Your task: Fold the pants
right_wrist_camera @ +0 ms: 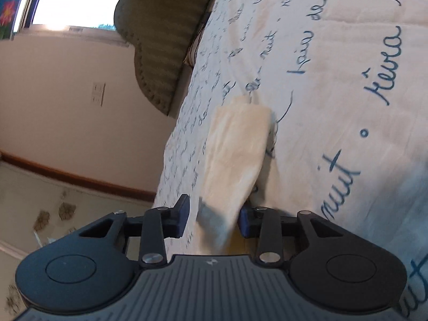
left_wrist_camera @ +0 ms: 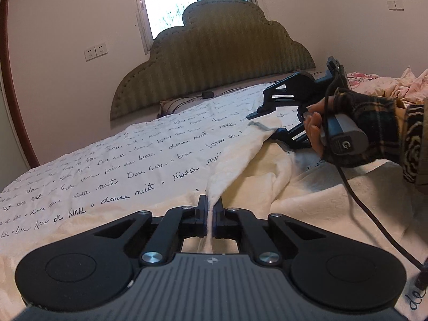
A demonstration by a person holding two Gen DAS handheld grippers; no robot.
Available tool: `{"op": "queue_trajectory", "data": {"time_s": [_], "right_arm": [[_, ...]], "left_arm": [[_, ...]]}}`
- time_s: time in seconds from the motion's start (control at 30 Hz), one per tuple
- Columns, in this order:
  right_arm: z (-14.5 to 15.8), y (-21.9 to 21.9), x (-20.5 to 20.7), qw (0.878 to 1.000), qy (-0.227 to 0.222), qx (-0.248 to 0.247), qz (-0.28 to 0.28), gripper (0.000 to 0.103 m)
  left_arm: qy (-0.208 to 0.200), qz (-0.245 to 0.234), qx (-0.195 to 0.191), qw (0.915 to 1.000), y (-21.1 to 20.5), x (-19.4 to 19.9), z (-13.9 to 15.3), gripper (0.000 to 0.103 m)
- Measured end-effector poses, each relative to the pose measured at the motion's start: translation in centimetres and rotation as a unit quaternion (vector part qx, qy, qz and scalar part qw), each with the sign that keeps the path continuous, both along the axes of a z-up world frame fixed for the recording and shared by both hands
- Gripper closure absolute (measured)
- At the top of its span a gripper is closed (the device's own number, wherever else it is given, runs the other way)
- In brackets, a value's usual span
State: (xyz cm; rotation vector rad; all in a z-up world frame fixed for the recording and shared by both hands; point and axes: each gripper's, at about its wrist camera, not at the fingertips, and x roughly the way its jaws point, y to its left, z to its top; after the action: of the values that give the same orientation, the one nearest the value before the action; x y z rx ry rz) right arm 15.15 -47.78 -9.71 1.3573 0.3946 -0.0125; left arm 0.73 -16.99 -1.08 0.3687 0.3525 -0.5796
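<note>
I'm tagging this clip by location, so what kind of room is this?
Most likely a bedroom: a bed with a scalloped upholstered headboard, a sheet printed with handwriting, and a window behind it.

- The bed (left_wrist_camera: 112,160) wears a white cover printed with dark handwriting.
- The cream pants (left_wrist_camera: 267,165) lie rumpled on the cover's right side.
- A patterned pillow (left_wrist_camera: 171,105) sits at the headboard (left_wrist_camera: 214,61).
- Pink floral bedding (left_wrist_camera: 388,85) is heaped at far right.
</note>
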Motion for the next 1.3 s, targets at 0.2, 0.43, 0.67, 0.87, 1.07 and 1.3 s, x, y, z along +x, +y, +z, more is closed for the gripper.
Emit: {"op": "queue_trajectory", "data": {"time_s": [0.2, 0.43, 0.67, 0.87, 1.07, 1.3], "right_arm": [[0.7, -1.7, 0.7, 0.999, -0.013, -0.022, -0.022, 0.095], [6.4, -2.2, -3.9, 0.989, -0.068, -0.128, -0.028, 0.096], [11.2, -4.0, -12.8, 0.973, -0.090, -0.205, -0.061, 0.096], [9.0, -4.5, -22.2, 0.976, -0.058, -0.180, -0.110, 0.096], [4.6, -4.0, -27.0, 0.984, -0.006, -0.127, -0.123, 0.096], [6.9, -2.1, -30.3, 0.974, -0.026, -0.179, -0.134, 0.096]], "left_arm": [[-0.010, -0.005, 0.007, 0.9999, 0.0, -0.2, -0.2, 0.099], [-0.016, -0.019, -0.018, 0.9995, 0.4, 0.0, 0.8, 0.100], [-0.047, -0.105, -0.046, 0.9923, 0.4, -2.4, 2.2, 0.099], [-0.015, -0.199, 0.006, 0.9799, -0.6, -4.8, -0.7, 0.099], [-0.005, -0.231, 0.054, 0.9713, -1.0, -5.2, -3.2, 0.099], [-0.002, -0.247, 0.045, 0.9679, 0.1, -6.1, -2.6, 0.099]]}}
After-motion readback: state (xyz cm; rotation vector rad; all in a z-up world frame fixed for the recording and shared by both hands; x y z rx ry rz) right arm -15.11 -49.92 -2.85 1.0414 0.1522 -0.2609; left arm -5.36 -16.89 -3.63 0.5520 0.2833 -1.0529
